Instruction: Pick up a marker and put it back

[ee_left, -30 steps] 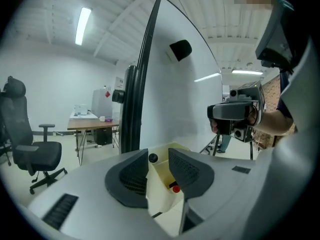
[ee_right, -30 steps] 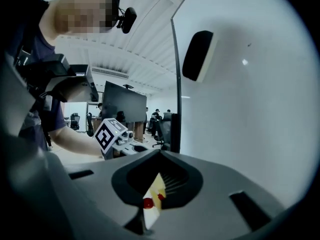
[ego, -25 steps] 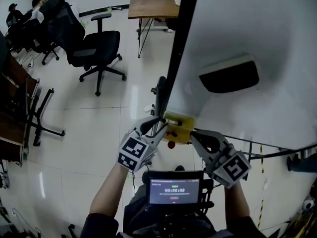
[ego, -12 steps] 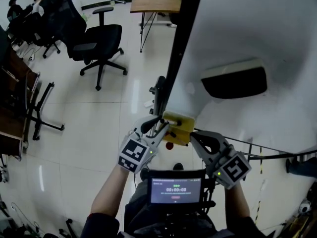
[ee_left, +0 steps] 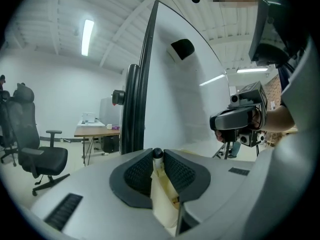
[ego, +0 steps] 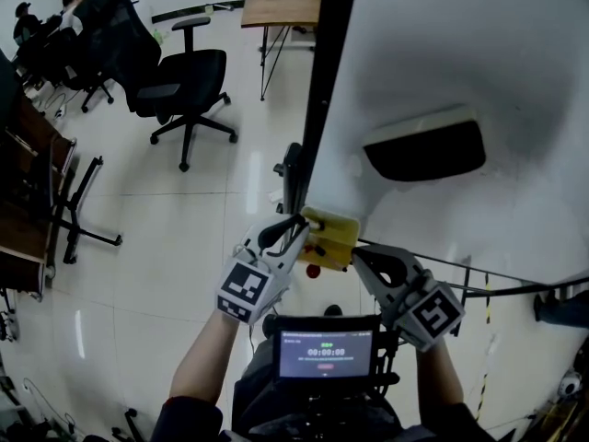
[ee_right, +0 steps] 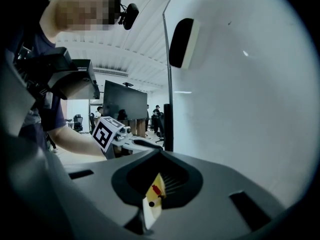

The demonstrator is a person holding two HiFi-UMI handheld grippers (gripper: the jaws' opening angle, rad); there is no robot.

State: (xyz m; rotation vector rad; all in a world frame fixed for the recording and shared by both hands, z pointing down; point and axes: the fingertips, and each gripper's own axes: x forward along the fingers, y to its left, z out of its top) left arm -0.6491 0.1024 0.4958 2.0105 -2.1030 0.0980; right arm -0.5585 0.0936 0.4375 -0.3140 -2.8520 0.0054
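A yellow marker holder (ego: 333, 236) hangs at the lower edge of the whiteboard (ego: 442, 63). My left gripper (ego: 299, 228) is at its left end. Its jaws have just been closing, and in the left gripper view a white marker with a black cap (ee_left: 157, 156) stands upright between the pads, which touch it on both sides. My right gripper (ego: 361, 254) sits just right of the holder, its jaws a narrow gap apart with nothing in them. Through that gap the holder (ee_right: 154, 196) shows a red marker end (ee_right: 157, 190) and a black one (ee_right: 151, 203).
A black eraser (ego: 425, 147) clings to the whiteboard above the holder. The board's black frame (ego: 317, 90) runs up the middle. A black office chair (ego: 184, 81) and a wooden table (ego: 281, 7) stand on the tiled floor to the left. A small screen (ego: 327, 350) sits at the person's chest.
The left gripper's jaws have drawn together at the holder's left end. Both hands stay about where they were.
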